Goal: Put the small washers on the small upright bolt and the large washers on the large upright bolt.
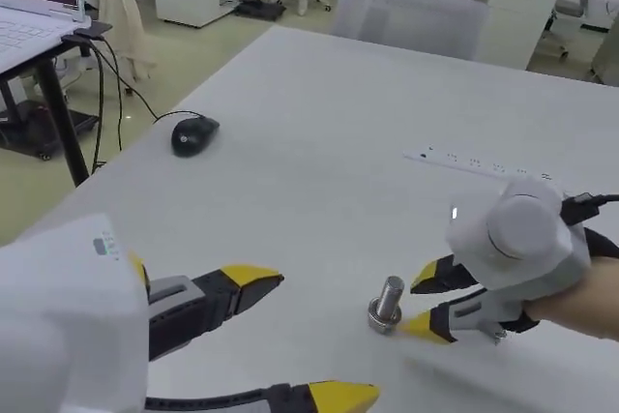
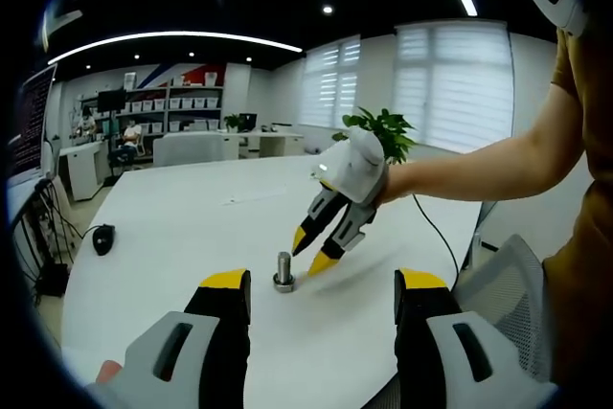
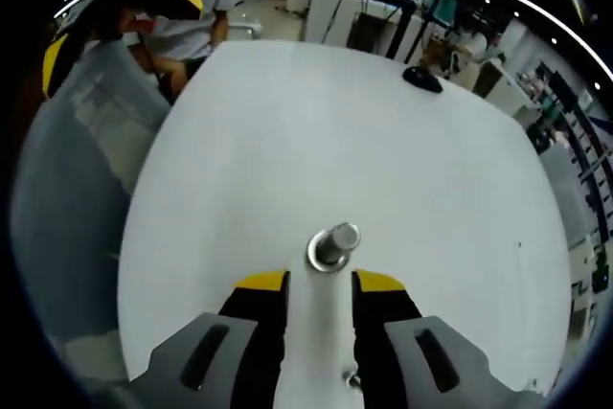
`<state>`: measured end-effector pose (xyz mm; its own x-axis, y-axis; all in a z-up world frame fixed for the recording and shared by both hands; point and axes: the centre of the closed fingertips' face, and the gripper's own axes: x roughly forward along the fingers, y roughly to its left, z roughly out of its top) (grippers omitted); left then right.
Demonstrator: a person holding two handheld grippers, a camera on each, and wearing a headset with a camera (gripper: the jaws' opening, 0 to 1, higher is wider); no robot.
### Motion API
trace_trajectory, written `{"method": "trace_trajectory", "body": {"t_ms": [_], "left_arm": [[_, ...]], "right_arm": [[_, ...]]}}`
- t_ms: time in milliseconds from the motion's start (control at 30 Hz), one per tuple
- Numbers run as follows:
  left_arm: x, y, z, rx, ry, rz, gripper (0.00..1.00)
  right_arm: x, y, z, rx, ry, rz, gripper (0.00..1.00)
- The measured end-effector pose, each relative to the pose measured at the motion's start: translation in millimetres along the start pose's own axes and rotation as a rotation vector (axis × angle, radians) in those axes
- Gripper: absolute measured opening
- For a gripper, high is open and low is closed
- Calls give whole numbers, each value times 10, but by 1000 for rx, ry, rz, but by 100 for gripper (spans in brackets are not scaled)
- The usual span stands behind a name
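Jaws apart, right gripper (image 1: 411,308) beside bolt (image 1: 388,303) (upright).

Head view above; gripper views low, opposed (bolt (image 1: 388,303) shared)

Right claw (image 1: 418,305), left claw (image 1: 305,336): black, yellow-tipped, pale grey housings. Bolt (image 1: 388,302) just ahead of right claw: shiny silver. Table (image 1: 319,162): plain white. Mouse (image 1: 194,132) far beyond left claw: black. Power strip (image 1: 474,163) beyond right claw: white.
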<state>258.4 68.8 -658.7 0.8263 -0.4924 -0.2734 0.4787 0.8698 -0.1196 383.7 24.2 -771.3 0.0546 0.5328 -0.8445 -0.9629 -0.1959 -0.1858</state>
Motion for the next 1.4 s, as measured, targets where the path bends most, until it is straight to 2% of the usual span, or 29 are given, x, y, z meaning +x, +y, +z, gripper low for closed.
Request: {"method": "trace_trajectory", "body": {"t_ms": [200,333,433,600,700,767,867,933,1000,1100,1267,1400], "left_arm": [[8,-79,-13,17,12,-19,60],[5,-88,-33,23,18,-26,60],[18,-110,-64,34,31,-37,60],[34,-145,-77,55,49,-49,60],[45,-175,-60,44,37,-60,60],[63,-176,-73,40,37,-58,60],[72,-198,-92,47,45,-58,60],[81,-231,-94,48,44,-65,60],[91,-246,-111,51,53,-63,60],[97,-273,-111,50,52,-65,60],[122,-314,-122,43,56,-53,60],[150,-341,-138,43,62,-38,60]], "right_arm": [[-246,107,109,33,-97,-72,26],[-388,176,111,47,-148,-112,25],[-501,243,13,65,-160,-156,25],[-625,441,-224,100,-172,-182,26],[-741,541,-330,155,-208,-206,26],[-793,580,-343,199,-252,-229,26],[-873,773,-278,214,-379,-199,26],[-906,850,-299,265,-409,-197,26],[-921,871,-351,279,-413,-212,26],[-971,916,-337,328,-483,-229,28],[-1013,971,-399,359,-509,-251,29],[-1080,1002,-427,386,-558,-270,30]]}}
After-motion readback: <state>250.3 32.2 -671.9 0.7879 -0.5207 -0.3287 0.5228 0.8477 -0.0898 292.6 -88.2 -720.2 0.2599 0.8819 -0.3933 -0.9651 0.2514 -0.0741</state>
